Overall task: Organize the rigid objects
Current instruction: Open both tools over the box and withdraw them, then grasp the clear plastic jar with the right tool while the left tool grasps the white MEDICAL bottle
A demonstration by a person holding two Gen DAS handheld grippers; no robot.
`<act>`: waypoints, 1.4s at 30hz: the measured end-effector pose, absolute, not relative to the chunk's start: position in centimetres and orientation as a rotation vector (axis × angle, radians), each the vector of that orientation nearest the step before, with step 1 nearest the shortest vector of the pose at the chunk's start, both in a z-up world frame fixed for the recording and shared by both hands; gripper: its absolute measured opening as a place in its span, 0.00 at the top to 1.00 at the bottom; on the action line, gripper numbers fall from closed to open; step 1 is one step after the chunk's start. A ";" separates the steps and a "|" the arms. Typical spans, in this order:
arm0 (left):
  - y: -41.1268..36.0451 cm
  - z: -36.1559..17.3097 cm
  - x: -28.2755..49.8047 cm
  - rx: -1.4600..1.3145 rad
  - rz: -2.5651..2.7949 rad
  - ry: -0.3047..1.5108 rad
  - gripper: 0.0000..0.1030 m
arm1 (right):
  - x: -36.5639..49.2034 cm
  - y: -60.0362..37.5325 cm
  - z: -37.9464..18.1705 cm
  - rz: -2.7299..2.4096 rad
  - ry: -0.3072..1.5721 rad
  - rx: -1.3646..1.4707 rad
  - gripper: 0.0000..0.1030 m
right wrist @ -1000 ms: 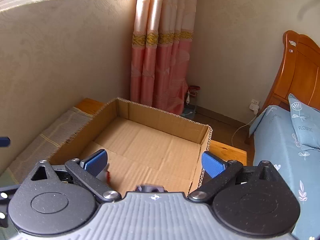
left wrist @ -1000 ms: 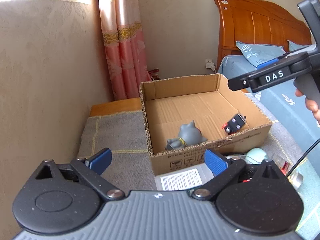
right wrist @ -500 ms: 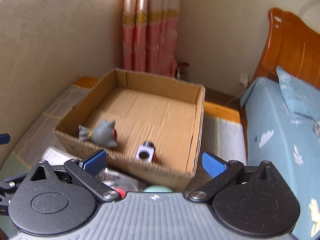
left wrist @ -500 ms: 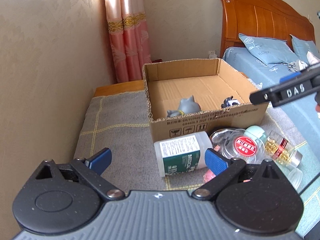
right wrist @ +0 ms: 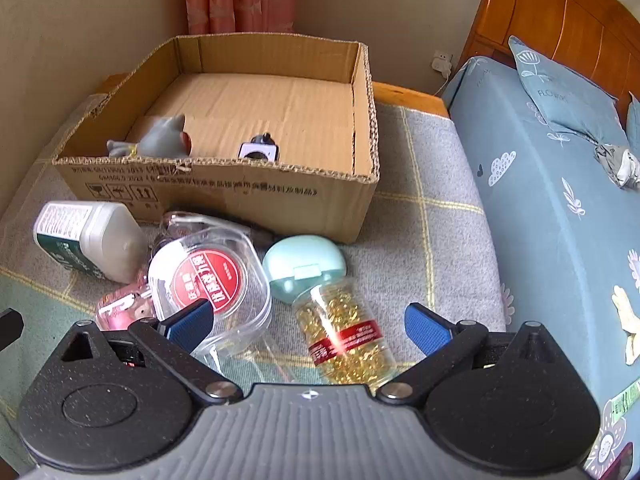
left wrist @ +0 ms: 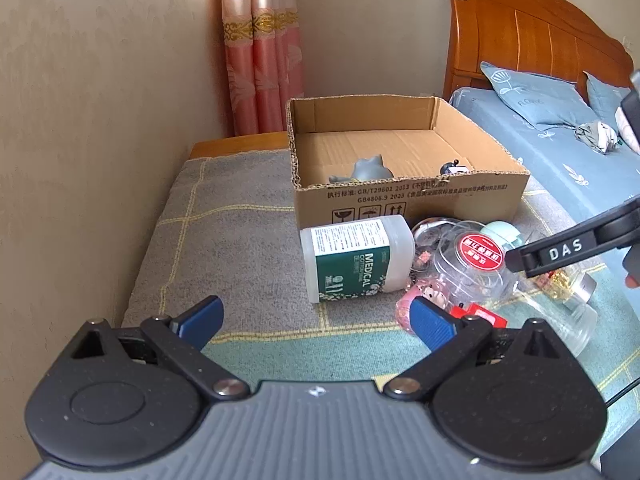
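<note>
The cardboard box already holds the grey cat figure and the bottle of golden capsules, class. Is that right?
Not quite. The bottle of golden capsules lies outside, on the blanket in front of the cardboard box, as the right wrist view shows. The grey cat figure is inside.

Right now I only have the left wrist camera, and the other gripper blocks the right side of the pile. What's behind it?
Observer: A bottle of gold capsules lies on its side on the mat, with a red label band around it.
Operator: Is it being held?
Observer: No. The right gripper is open, with its fingers spread wide and nothing gripped between them.
Operator: Is anything touching that bottle?
Observer: Its far end appears to rest against the mint green case, which lies just in front of the cardboard box.
</note>
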State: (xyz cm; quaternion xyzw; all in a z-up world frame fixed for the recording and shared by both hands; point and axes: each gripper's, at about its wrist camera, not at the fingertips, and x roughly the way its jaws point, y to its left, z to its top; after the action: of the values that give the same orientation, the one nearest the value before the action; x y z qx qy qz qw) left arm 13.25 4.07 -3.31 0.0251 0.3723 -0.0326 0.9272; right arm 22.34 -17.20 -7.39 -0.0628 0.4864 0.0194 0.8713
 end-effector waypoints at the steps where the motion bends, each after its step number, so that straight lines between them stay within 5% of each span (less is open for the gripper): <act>1: 4.1 -3.3 13.2 0.050 -0.069 0.763 0.04 | 22.2 -17.0 -7.6 0.034 1.012 -0.137 0.00; 17: 4.6 -3.9 12.4 0.030 -0.102 0.761 0.04 | 15.4 -17.4 -8.9 -0.014 0.964 -0.236 0.00; 26: 4.1 -4.9 13.3 0.052 -0.130 0.791 0.04 | 10.2 -20.1 -9.4 -0.005 0.935 -0.042 0.00; 42: 2.0 -6.3 17.1 0.083 -0.141 0.827 0.04 | 11.5 -18.7 -10.8 0.169 0.940 0.048 0.00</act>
State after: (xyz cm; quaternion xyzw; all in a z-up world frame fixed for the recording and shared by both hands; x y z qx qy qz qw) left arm 17.12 2.00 -6.34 0.0403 0.4013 -0.0686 0.9125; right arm 11.46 -18.68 -10.77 0.0233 0.4522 0.0814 0.8879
